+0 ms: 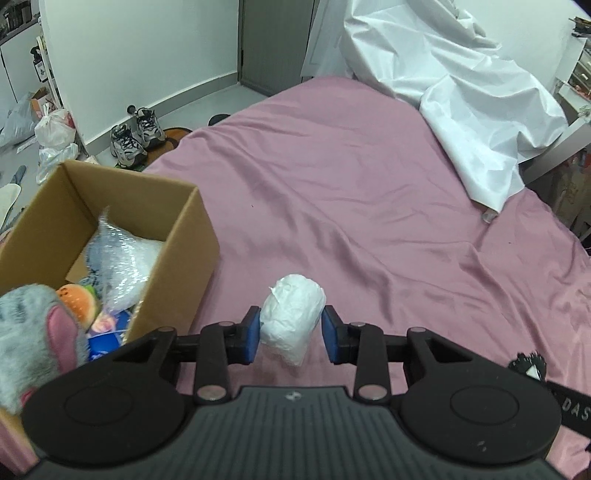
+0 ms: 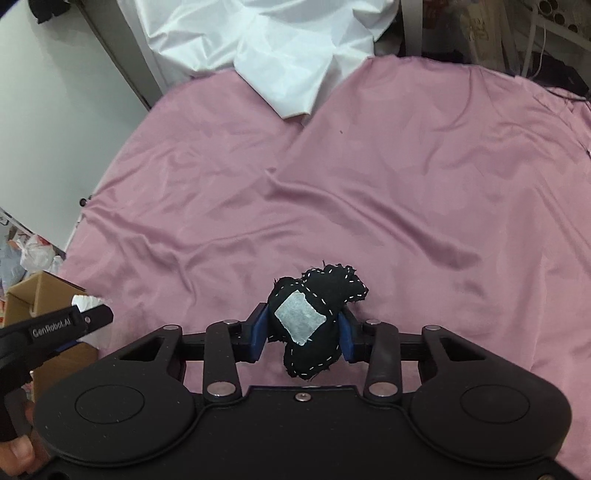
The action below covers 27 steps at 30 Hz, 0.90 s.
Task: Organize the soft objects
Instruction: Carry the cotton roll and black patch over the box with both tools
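My left gripper (image 1: 291, 332) is shut on a crumpled white soft bundle (image 1: 293, 317) and holds it over the pink bed sheet (image 1: 351, 184), just right of a cardboard box (image 1: 177, 240). The box holds a silvery padded bag (image 1: 118, 266), a burger plush (image 1: 79, 301) and a grey and pink plush (image 1: 33, 332). My right gripper (image 2: 303, 334) is shut on a black stitched fabric toy (image 2: 314, 317) with a white patch, above the sheet (image 2: 332, 184). The left gripper (image 2: 55, 325) shows at the left of the right wrist view, beside the box (image 2: 26, 295).
A crumpled white sheet (image 1: 461, 92) lies at the bed's far right corner. Sneakers (image 1: 135, 136) and plastic bags (image 1: 55, 129) are on the floor beyond the box. Cluttered shelves (image 2: 517, 33) stand past the bed's far edge.
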Motion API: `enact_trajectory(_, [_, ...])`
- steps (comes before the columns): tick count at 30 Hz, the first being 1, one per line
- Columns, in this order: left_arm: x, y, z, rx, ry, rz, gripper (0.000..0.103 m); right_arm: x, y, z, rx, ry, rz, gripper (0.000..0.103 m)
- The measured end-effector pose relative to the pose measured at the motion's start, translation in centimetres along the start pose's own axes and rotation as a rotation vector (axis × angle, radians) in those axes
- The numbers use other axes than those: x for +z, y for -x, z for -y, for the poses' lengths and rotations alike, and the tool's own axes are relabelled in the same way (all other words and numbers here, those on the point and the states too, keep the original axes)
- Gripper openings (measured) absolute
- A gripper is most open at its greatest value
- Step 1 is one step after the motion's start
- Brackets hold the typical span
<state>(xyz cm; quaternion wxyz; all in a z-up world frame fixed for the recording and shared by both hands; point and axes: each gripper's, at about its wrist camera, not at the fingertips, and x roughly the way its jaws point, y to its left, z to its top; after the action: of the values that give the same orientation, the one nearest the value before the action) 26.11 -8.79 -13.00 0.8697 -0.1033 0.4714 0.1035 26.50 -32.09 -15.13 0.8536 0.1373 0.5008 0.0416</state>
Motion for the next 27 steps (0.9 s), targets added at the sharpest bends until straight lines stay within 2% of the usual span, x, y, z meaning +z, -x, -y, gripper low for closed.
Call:
enact_trajectory(12, [-0.8,4.6,-1.0,-0.012,0.006,0.055,0.034,0.0,3.9,-1.4,0.073,0.043,0.100,0.038])
enact_trajectory(27, [-0.7,9.0,-4.3,0.013,0.039,0.120,0.034,-0.5,7.4,-4.1,0.167,0.099,0.172,0.038])
